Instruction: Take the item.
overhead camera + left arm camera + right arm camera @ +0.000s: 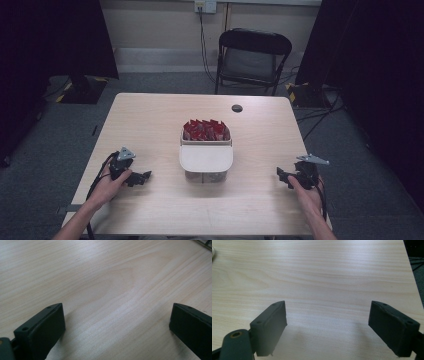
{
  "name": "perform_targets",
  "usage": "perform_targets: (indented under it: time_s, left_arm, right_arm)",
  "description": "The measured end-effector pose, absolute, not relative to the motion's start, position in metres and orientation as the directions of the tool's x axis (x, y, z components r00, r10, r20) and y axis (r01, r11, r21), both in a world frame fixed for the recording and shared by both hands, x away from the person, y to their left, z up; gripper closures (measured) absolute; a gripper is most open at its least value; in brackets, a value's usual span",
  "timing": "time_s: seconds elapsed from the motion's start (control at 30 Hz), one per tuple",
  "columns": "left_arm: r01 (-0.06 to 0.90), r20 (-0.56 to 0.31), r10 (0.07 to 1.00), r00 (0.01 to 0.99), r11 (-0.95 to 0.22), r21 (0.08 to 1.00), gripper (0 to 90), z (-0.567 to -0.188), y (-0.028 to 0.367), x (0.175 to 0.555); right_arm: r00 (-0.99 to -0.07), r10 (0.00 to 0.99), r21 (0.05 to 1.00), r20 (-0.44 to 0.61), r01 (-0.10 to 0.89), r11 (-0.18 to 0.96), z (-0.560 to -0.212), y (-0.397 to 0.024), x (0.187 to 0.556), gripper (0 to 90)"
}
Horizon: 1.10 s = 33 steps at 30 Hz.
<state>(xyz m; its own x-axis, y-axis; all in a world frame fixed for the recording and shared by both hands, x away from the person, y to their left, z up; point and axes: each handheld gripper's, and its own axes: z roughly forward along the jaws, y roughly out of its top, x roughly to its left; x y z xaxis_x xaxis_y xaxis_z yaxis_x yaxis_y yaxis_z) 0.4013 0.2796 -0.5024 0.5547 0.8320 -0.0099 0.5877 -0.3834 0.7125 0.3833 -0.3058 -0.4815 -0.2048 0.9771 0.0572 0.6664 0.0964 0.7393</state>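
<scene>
- Pale wood-grain desk point(150, 125): carries one container at its centre, with a hand-held gripper on each side of it.
- Clear container point(206, 172): stands in the middle of the desk, between the two hand-held grippers and well apart from both.
- White lid point(206, 158): lies over the near part of the container and leaves the far part uncovered.
- Red packets point(205, 130): stand packed together in the uncovered far part of the container.
- Left hand-held gripper point(142, 176): held low over the desk to the left of the container and pointing toward it; in the left gripper view the two black jaws stand wide apart with bare wood between them.
- Right hand-held gripper point(283, 177): held low over the desk to the right of the container and pointing toward it; in the right gripper view the jaws stand wide apart over bare wood and grip nothing.
- Person's left hand point(107, 187) and right hand point(305, 194): each wraps a gripper body, with the forearms entering from the near edge.
- Black folding chair point(252, 60): stands on the grey floor beyond the far edge of the desk.
- Small dark round spot point(237, 108): lies on the desk near its far edge, behind the container.
</scene>
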Motion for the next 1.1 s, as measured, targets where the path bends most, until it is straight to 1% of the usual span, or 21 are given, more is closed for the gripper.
perform_targets:
  time_s: [0.1,0.23,0.37,0.4,0.43,0.47,0.53,0.7,0.87,0.9,1.03,1.1]
  left_arm:
    - [0.588,-0.010,0.832,0.555,-0.383,0.713,0.0,-0.502,0.280,0.401]
    - [0.586,-0.008,0.831,0.556,-0.385,0.713,0.0,-0.502,0.280,0.401]
    - [0.588,-0.010,0.832,0.555,-0.383,0.712,0.0,-0.502,0.280,0.401]
    - [0.588,-0.010,0.832,0.554,-0.383,0.713,0.0,-0.502,0.280,0.401]
    - [0.588,-0.010,0.832,0.554,-0.383,0.713,0.0,-0.502,0.280,0.401]
    - [0.588,-0.010,0.832,0.554,-0.383,0.713,0.0,-0.502,0.280,0.401]
    - [0.588,-0.010,0.832,0.554,-0.383,0.712,0.0,-0.502,0.280,0.401]
    - [0.588,-0.010,0.832,0.555,-0.383,0.712,0.0,-0.502,0.280,0.401]
    - [0.586,-0.008,0.831,0.556,-0.386,0.713,0.0,-0.502,0.280,0.401]
    - [0.586,-0.008,0.830,0.557,-0.386,0.713,0.0,-0.502,0.280,0.402]
    - [0.586,-0.008,0.830,0.557,-0.386,0.713,0.0,-0.502,0.280,0.402]
    - [0.586,-0.008,0.830,0.557,-0.386,0.713,0.0,-0.502,0.280,0.402]
  right_arm:
    - [-0.230,0.971,0.744,0.062,0.660,0.109,-0.479,-0.305,0.382,17.7]
    - [-0.264,0.963,0.746,0.063,0.653,0.131,-0.478,-0.301,0.382,18.2]
    - [-0.278,0.959,0.742,0.057,0.655,0.146,-0.475,-0.300,0.382,19.2]
    - [-0.299,0.953,0.747,0.054,0.645,0.160,-0.472,-0.296,0.380,22.3]
    - [-0.313,0.948,0.752,0.052,0.637,0.168,-0.471,-0.293,0.380,23.5]
    - [-0.313,0.948,0.752,0.052,0.637,0.168,-0.471,-0.293,0.380,23.5]
    - [-0.344,0.938,0.764,0.042,0.616,0.192,-0.467,-0.287,0.378,23.2]
    - [-0.360,0.932,0.770,0.045,0.607,0.198,-0.461,-0.285,0.377,23.6]
    - [-0.352,0.933,0.782,0.072,0.601,0.166,-0.455,-0.287,0.376,25.3]
    - [-0.359,0.929,0.783,0.091,0.602,0.156,-0.453,-0.285,0.378,25.5]
    - [-0.388,0.918,0.794,0.077,0.581,0.179,-0.446,-0.275,0.378,27.0]
    - [-0.414,0.907,0.791,0.079,0.579,0.196,-0.444,-0.271,0.379,29.4]
